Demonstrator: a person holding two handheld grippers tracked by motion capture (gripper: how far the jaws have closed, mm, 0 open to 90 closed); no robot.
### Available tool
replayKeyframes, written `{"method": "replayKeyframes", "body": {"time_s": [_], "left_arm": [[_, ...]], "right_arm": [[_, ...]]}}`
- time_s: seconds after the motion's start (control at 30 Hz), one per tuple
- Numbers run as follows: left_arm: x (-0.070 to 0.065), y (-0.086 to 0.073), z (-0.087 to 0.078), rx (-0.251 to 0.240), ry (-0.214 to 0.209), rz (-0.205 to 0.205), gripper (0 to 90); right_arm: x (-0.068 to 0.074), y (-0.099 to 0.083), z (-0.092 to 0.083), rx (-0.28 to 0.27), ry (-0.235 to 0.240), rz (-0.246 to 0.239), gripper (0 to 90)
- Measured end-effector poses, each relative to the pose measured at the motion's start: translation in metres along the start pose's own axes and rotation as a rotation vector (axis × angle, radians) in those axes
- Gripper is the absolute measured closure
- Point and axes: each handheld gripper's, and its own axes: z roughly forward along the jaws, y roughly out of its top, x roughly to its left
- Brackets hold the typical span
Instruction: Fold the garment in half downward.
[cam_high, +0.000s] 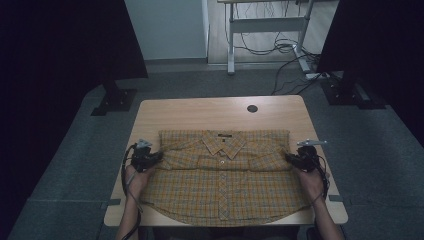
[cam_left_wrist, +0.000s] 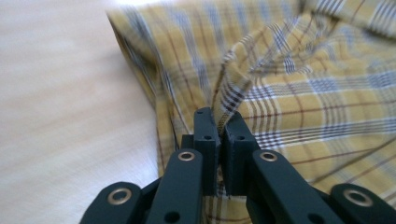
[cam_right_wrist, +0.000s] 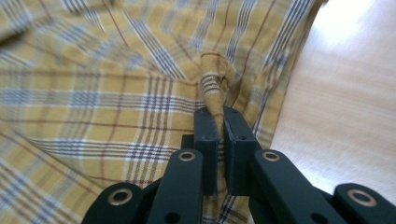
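- Shirt (cam_high: 225, 180) is lying front-up on the worktop (cam_high: 200, 112), collar (cam_high: 223, 141) toward the far edge, hem hanging a little over the near edge; sleeves look folded in across the chest
- Left gripper (cam_high: 156, 156) is pinching a raised ridge of cloth at the shirt's left side; in the left gripper view the jaws are standing together with a fold of plaid (cam_left_wrist: 233, 100) clamped between them
- Right gripper (cam_high: 290, 157) is doing the same at the opposite side; in the right gripper view a narrow pleat (cam_right_wrist: 212, 88) is rising out of the closed jaws
- Step in hand, as judged: folding the sides inward, both edges gripped at about chest level
- Doing it well: keeping both pinches at matching level so the fold line is running straight; lifting just enough to clear the cloth below; moving both sides at an even pace so the button line (cam_high: 221, 187) is staying centred; watching that the lower layer is not being dragged along
- Risk: a thin pinch may be slipping out if pulled sideways too hard
- Pose: both hands (cam_high: 137, 180) are coming in from the near edge, forearms angled slightly outward, each gripper lying low and pointing inward toward the shirt, cables trailing back along the wrists
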Motion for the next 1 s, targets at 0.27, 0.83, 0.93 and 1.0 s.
{"method": "replayKeyframes", "body": {"time_s": [0.27,0.83,0.93,1.0], "left_arm": [[-0.012,0.025,-0.045,-0.143,0.025,0.08,86.5],[-0.021,-0.064,-0.072,0.006,-0.118,-0.052,83.5],[-0.018,-0.076,-0.066,0.04,-0.119,-0.08,81.5],[-0.016,-0.08,-0.063,0.062,-0.117,-0.097,79.0]], "right_arm": [[0.017,0.018,-0.044,-0.16,-0.024,-0.078,85.7],[0.038,-0.047,-0.087,-0.049,0.07,-0.051,85.4],[0.032,-0.064,-0.077,-0.011,0.088,-0.015,85.2],[0.03,-0.07,-0.074,-0.002,0.097,-0.002,85.1]]}}
